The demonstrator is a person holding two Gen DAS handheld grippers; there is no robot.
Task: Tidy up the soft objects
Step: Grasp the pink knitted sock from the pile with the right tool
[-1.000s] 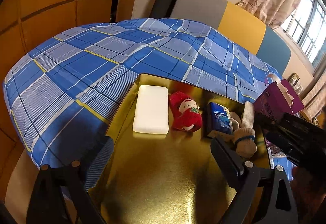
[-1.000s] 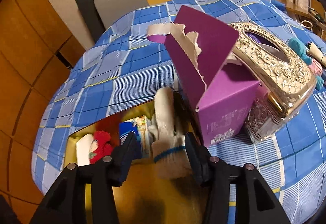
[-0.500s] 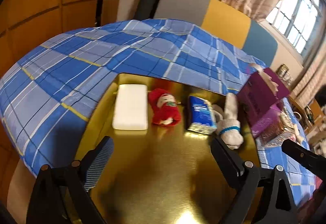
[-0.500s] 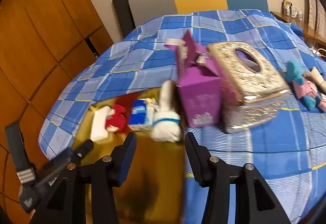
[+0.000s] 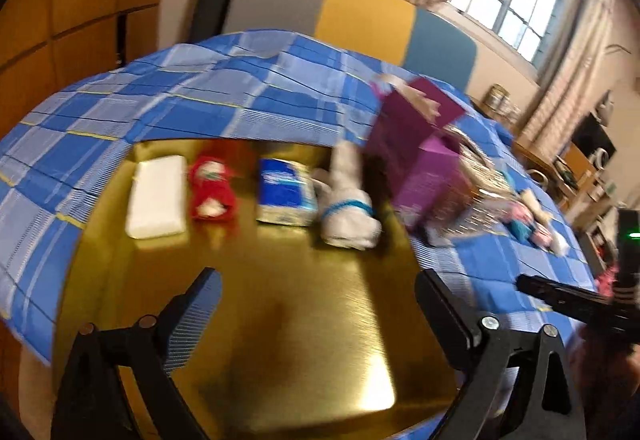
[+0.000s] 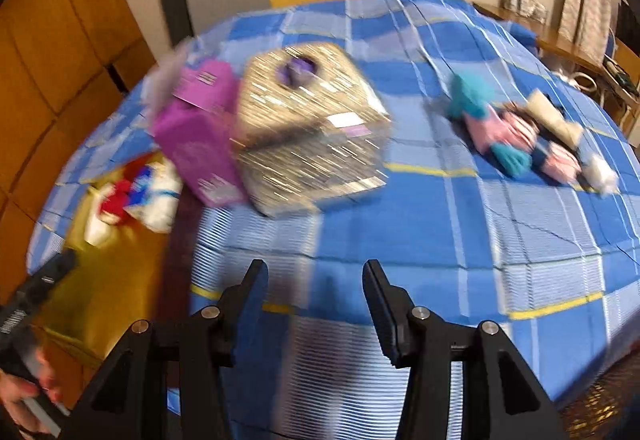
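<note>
A gold tray lies on the blue plaid cloth. On it in a row sit a white sponge, a red plush toy, a blue tissue pack and a white rolled sock with a blue band. My left gripper is open and empty above the tray's near part. My right gripper is open and empty over bare cloth. A pile of teal, pink and beige soft items lies at the right of the cloth. The tray also shows in the right wrist view.
A purple torn-open box and a glittery gold tissue box stand just right of the tray. A grey, yellow and teal headboard is behind. Wooden panels are on the left, a window and shelves on the right.
My right gripper has let go of the white sock on the tray, pulled back and swung right towards the soft pile. My left gripper has drawn back and turned right.
</note>
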